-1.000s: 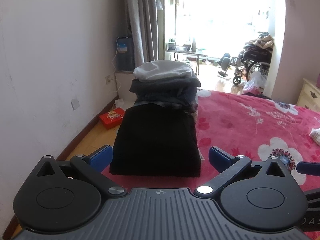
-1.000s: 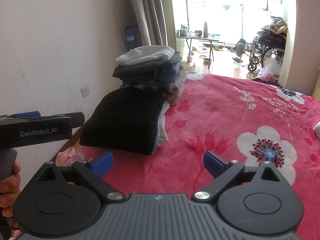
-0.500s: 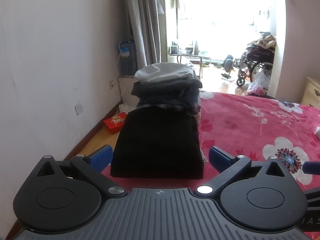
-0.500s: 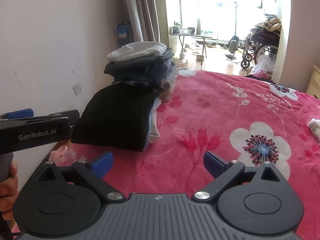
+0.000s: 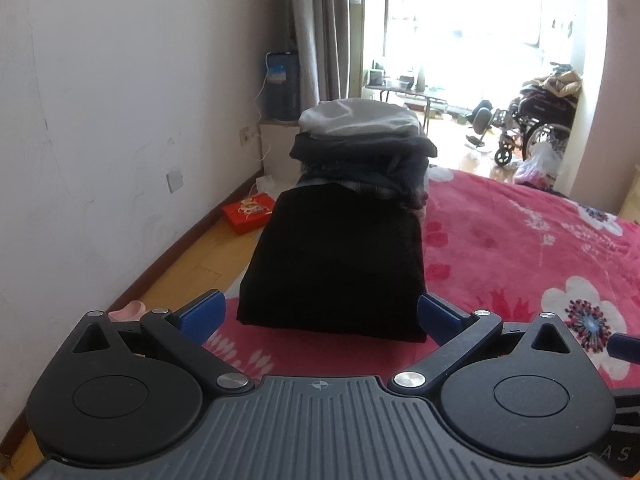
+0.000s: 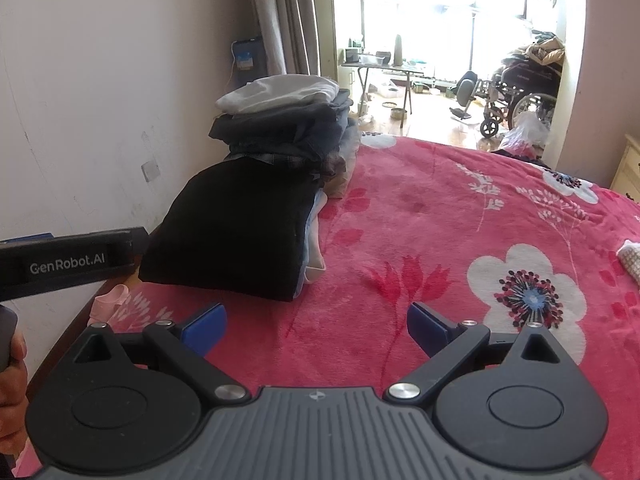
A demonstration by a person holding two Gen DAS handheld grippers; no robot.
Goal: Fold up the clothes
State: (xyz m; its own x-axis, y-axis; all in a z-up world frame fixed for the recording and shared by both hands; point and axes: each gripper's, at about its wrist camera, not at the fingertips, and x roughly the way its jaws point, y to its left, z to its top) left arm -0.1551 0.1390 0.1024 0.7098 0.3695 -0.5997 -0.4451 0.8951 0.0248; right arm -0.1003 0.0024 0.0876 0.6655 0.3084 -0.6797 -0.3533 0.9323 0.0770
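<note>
A wheelchair stands beyond the red box.

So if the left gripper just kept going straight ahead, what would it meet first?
Probably the folded black garment lying on the red floral blanket. It sits directly ahead of the left gripper, whose jaws stand open and empty. Depth is hard to judge, so height may differ.

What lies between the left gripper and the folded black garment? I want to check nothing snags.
Only a bare strip of red blanket, seen in the left wrist view, separates the left gripper from the black garment.
</note>
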